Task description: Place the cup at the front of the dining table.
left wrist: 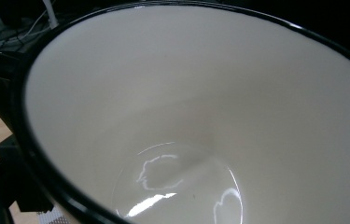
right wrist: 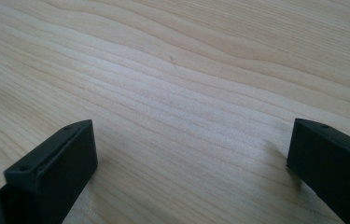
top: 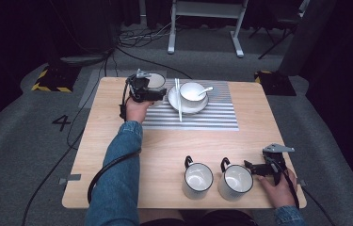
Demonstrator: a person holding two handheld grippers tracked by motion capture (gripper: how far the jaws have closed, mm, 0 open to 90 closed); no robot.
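1. Far left of the desk (top: 113,155), at its far edge: left tongs (top: 145,89) held by the left hand (top: 135,110), reaching out over the near-left corner of the striped mat (top: 212,117).
2. Clamped in those tongs: a white mug with a black rim (top: 156,81), tilted so its open mouth faces the left gripper view, where its glossy inside (left wrist: 200,121) crowds the frame; jaws themselves hidden there, but closed on the mug's rim as seen from the high view.
3. Just right of that mug, on the mat: a white plate (top: 176,104) carrying a white bowl (top: 192,92), with a white spoon (top: 205,90) leaning in the bowl and pointing right.
4. Across the plate's left side: a pair of white chopsticks (top: 179,101), lying front to back, near tips resting on the mat.
5. Near edge of the desk, centre: two more white black-rimmed mugs, upright and empty, left one (top: 197,180) and right one (top: 235,182) just beside each other, handles toward the far left.
6. Just right of the second mug: right tongs (top: 251,167), held low by the right hand (top: 278,188), pointing left at that mug, apart from it.
7. In the right gripper view: both black jaws wide apart, bare wood grain (right wrist: 186,93) between them, gripping nothing.
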